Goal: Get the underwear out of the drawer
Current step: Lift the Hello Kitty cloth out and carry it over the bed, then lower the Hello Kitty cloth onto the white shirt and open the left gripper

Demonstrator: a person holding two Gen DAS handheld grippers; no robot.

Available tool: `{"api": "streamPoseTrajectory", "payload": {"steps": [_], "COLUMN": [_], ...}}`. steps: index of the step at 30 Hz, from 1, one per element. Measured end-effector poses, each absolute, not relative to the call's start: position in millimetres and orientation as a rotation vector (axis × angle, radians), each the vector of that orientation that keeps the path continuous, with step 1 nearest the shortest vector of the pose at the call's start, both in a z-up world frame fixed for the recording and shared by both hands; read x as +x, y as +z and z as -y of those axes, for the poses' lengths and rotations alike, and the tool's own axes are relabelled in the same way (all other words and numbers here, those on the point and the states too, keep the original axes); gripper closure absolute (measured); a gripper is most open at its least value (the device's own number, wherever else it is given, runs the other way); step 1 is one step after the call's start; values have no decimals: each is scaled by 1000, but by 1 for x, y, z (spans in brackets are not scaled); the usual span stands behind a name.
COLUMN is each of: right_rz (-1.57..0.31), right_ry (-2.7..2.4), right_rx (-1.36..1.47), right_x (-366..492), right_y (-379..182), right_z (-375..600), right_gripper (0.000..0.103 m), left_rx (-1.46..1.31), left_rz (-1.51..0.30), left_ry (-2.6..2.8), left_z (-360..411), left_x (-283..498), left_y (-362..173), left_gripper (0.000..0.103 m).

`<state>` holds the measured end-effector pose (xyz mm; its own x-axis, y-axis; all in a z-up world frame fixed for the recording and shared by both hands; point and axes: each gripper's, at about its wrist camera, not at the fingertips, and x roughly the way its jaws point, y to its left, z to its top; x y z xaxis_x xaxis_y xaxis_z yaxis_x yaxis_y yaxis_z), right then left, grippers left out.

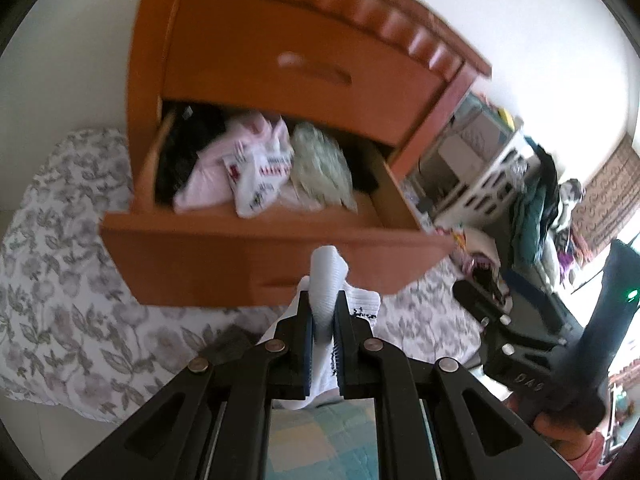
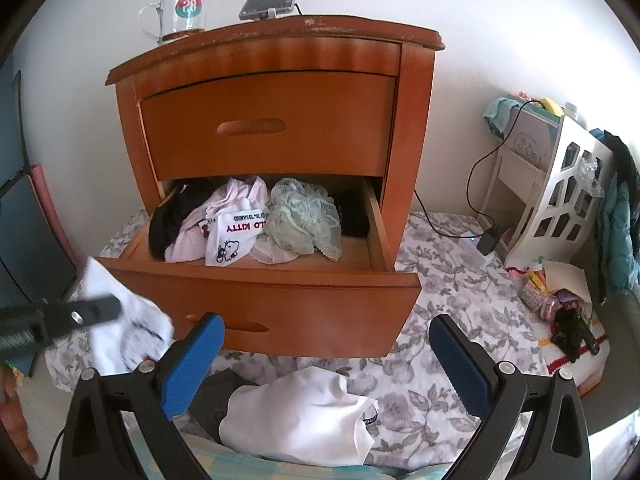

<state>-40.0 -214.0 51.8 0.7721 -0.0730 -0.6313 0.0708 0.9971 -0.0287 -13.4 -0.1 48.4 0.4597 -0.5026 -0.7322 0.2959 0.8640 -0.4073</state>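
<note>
Floral bedding (image 1: 60, 280) spreads beneath the wooden nightstand (image 1: 280, 20). From the left wrist, the left gripper (image 1: 324, 320) is clenched on a white garment (image 1: 326, 276) held just in front of the open drawer (image 1: 260, 248), pointing steeply down; the thin fold could slip from the pads if swung. From the right wrist, the right gripper (image 2: 324, 360) hangs released and empty, angled down over another white garment (image 2: 304, 412) on the bedding. More underwear (image 2: 256, 224) fills the drawer.
</note>
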Motion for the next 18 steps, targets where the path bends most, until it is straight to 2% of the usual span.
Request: {"api": "streamPoseTrajectory", "payload": {"steps": [18], "right_rz": [-723], "right_ry": [-91], "right_rx": [9], "right_x": [-30], "right_y": [37], "right_z": [222], "right_gripper": [0], "left_rx": [-201], "left_rz": [-1209], "left_ry": [-501], "left_z": [35], "left_x": [-3], "left_y": [-31], "left_gripper": [94]}}
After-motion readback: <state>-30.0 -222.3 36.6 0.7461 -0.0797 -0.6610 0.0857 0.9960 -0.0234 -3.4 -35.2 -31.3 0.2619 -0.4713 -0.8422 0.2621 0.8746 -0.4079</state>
